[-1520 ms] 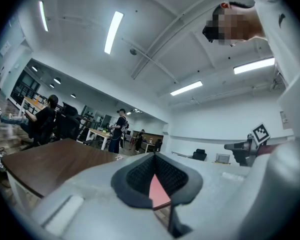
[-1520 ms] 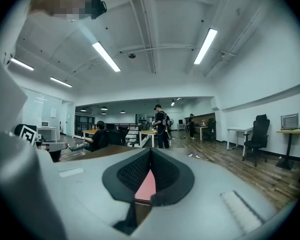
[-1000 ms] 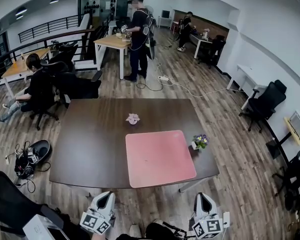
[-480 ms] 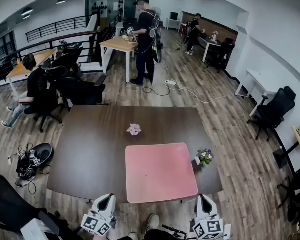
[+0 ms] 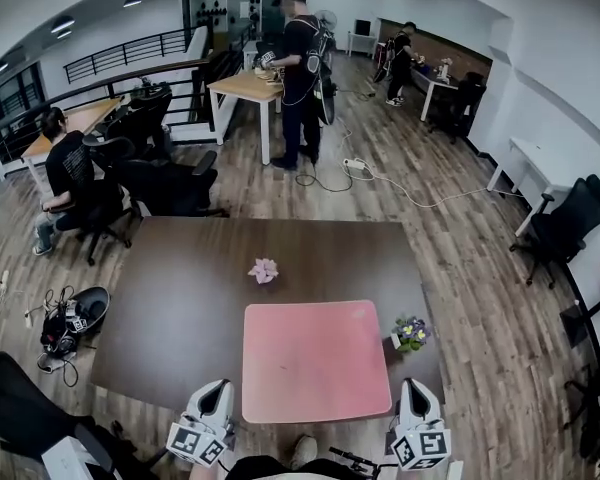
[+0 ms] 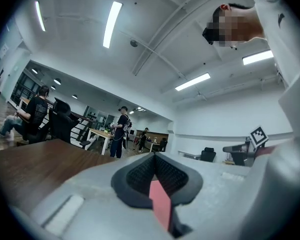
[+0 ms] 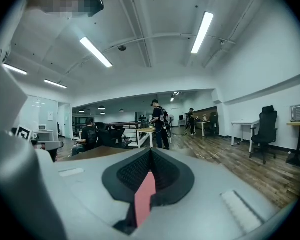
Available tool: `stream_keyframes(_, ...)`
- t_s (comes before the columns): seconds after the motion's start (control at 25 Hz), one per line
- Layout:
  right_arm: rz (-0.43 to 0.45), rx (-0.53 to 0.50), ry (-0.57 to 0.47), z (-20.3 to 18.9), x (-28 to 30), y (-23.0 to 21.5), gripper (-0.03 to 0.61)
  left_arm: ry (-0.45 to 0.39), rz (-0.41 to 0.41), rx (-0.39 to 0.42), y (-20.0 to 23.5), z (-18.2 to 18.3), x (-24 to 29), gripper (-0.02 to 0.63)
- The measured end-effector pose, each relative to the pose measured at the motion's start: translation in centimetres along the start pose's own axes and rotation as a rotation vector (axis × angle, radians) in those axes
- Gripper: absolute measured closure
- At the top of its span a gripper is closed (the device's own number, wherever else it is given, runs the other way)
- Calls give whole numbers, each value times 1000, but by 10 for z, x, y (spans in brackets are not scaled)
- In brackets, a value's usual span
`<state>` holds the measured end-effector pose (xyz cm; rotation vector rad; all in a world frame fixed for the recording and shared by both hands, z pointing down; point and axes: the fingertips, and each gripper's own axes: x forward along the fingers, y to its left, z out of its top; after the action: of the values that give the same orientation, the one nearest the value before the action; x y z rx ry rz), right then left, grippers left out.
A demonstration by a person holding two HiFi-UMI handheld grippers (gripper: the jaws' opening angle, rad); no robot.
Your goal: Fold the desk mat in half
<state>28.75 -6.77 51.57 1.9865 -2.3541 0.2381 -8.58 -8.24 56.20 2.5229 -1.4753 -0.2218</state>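
Fingers (image 6: 138,176) of the left gripper (image 6: 154,156) are pressed together, their black ribbed pads meeting in a closed seam. Fingers (image 7: 165,174) of the right gripper (image 7: 150,151) are likewise closed. In each gripper view a thin pink sliver, the colour of the mat, shows in the slit below the pads. Whether the pads touch it cannot be told from those views.

Head view: the pink rectangular desk mat (image 5: 315,363) lies flat and unfolded on the near right part of the dark brown wooden table (image 5: 170,308). Its near edge runs along the table's near edge. The left gripper (image 5: 216,388) sits just outside the mat's near left corner, and the right gripper (image 5: 413,386) sits just outside its near right corner. Both grippers are white, point away from the person, and each carries a cube with square black-and-white markers (image 5: 198,443).

A small white pot of purple and yellow flowers (image 5: 411,333) stands just beside the mat's right edge. A small crumpled pink-and-white object (image 5: 263,270) lies on the table beyond the mat's far left corner, apart from it.

Background: a person in dark clothing (image 5: 300,68) stands beside a light wooden desk (image 5: 242,86). Another person (image 5: 70,178) sits on a black office chair at the left. A pale cable (image 5: 380,178) trails across the wooden plank floor (image 5: 480,298).
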Motion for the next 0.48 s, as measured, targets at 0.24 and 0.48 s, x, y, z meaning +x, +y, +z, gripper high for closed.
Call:
stream_keyframes(0.24,14,11,30,-6,25,-12,577,20,22,7,2,-2,20,611)
stream_keyframes(0.48,-24,9,42,-6,47,-13,574,42,6,-23,23,-7,42,611)
